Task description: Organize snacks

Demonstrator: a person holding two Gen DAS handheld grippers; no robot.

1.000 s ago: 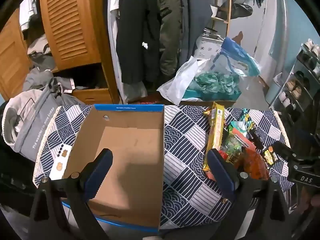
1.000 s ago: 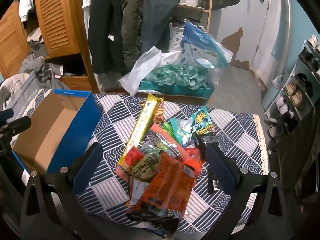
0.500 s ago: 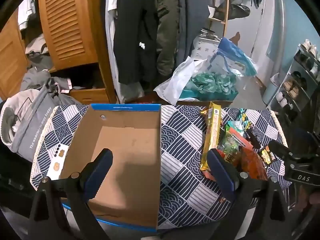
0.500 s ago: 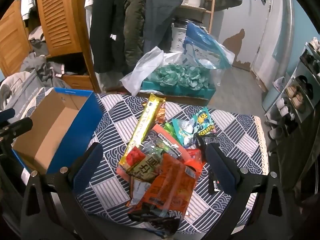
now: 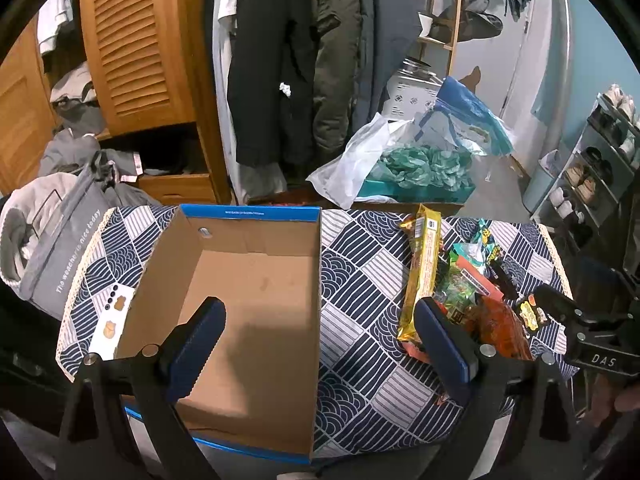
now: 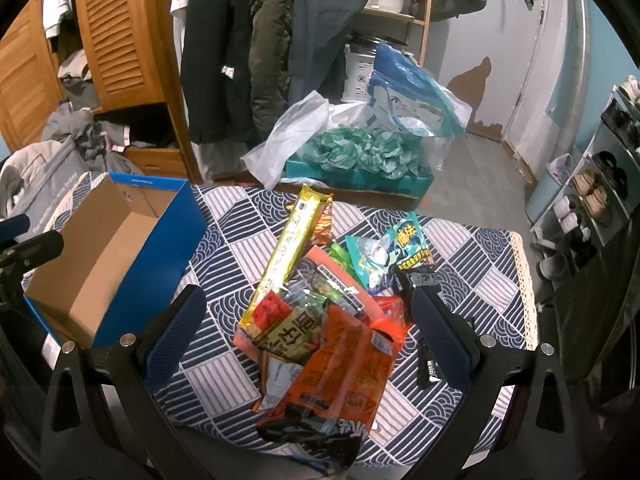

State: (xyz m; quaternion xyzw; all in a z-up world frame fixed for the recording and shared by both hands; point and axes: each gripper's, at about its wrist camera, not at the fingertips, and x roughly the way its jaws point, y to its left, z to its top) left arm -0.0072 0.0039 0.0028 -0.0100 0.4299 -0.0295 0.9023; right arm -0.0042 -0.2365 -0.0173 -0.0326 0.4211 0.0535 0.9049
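Note:
An open blue cardboard box [image 5: 240, 304] with nothing in it sits on the left of the patterned tablecloth [image 5: 360, 280]; it also shows in the right wrist view [image 6: 116, 256]. A pile of snack packets lies to its right: a long yellow bar [image 6: 294, 250], an orange bag [image 6: 340, 376], a teal packet [image 6: 384, 254]. My left gripper [image 5: 320, 344] is open above the box's right wall. My right gripper [image 6: 308, 332] is open above the snack pile, the orange bag between its fingers but untouched.
A small white card [image 5: 114, 312] lies left of the box. Behind the table are a teal box with plastic bags [image 6: 360, 160], hanging coats [image 6: 248, 40] and a wooden wardrobe [image 6: 124, 36]. A shoe rack [image 6: 600, 184] stands to the right. A grey bag [image 5: 56, 248] is at the left.
Both grippers have risen or pulled back slightly; the box and snacks sit a little lower and farther in view. Both stay open and nothing on the table has moved.

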